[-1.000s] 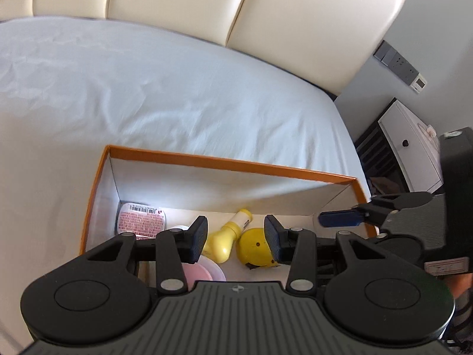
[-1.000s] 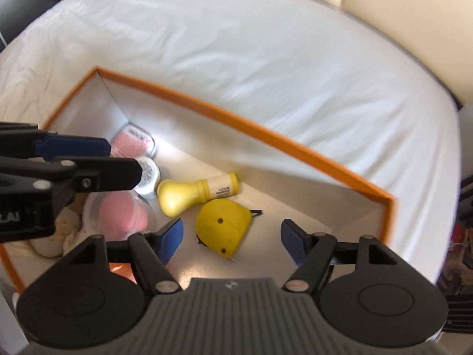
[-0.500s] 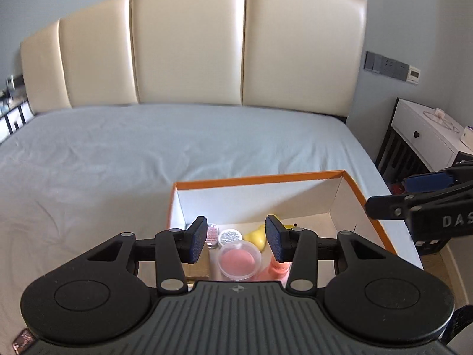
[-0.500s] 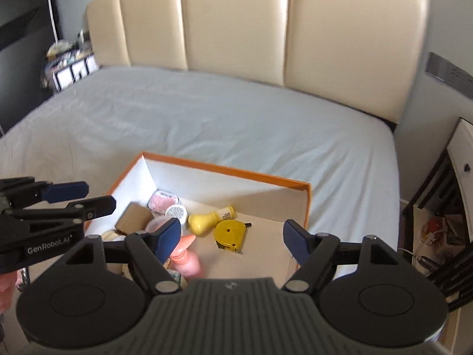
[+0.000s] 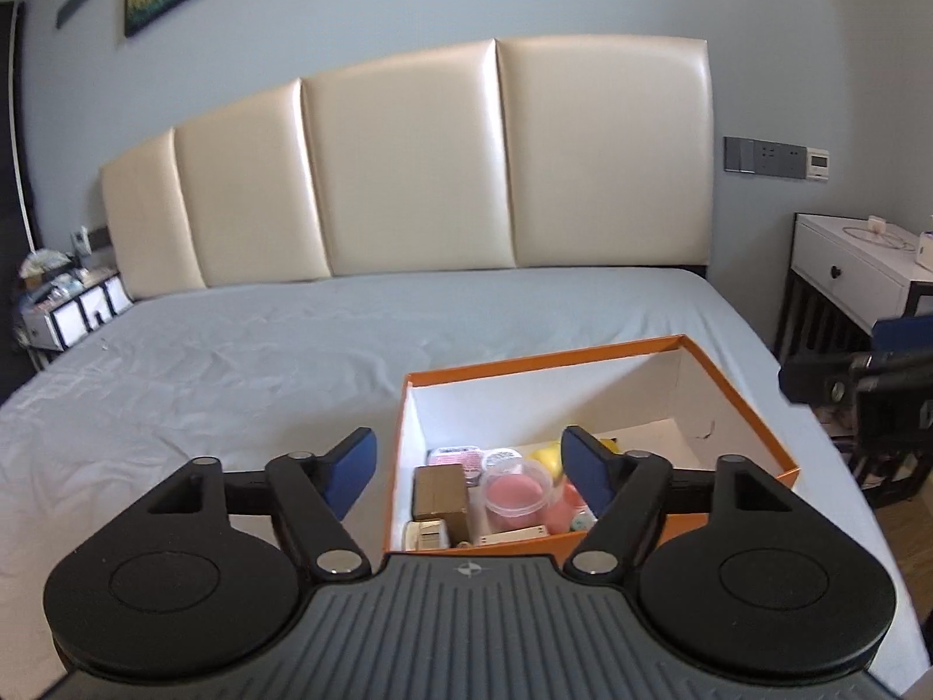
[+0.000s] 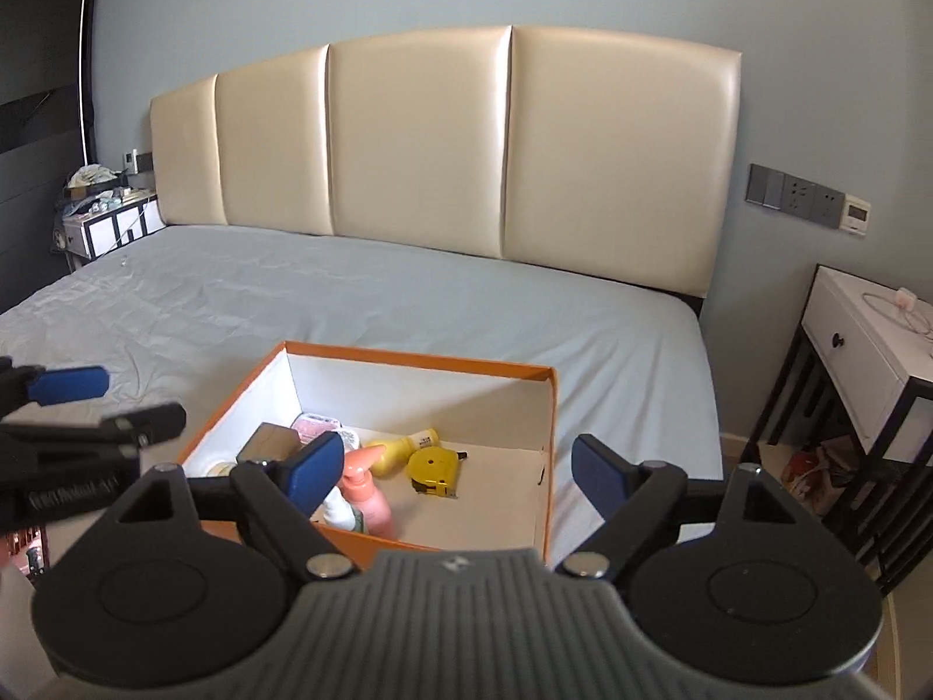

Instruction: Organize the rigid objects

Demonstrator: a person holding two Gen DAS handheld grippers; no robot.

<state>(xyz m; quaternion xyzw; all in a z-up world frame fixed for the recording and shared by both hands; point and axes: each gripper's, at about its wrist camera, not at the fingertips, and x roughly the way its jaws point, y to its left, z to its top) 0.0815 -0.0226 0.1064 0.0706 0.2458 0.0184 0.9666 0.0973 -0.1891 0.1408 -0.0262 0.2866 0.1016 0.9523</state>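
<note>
- Both grippers have pulled up and back out of the orange box (image 6: pixel 373 359) since a second ago; headboard and wall now in frame.
- Left gripper (image 5: pixel 466 464): jaws have just been opening, now spread wide, nothing between them.
- Right gripper (image 6: pixel 458 469): jaws also just opened further, wide apart, empty.
- Box sits on the bed (image 5: pixel 233 361), near its right edge.
- Inside the box: pink-filled clear tub (image 5: pixel 516 493), brown carton (image 5: pixel 440 490), pink spray bottle (image 6: pixel 364 490), yellow bottle (image 6: pixel 402 449) lying flat, yellow tape measure (image 6: pixel 434 469) just beside it.
- Cream headboard (image 6: pixel 443 146) behind; white nightstand (image 6: pixel 863 344) to the right.
</note>
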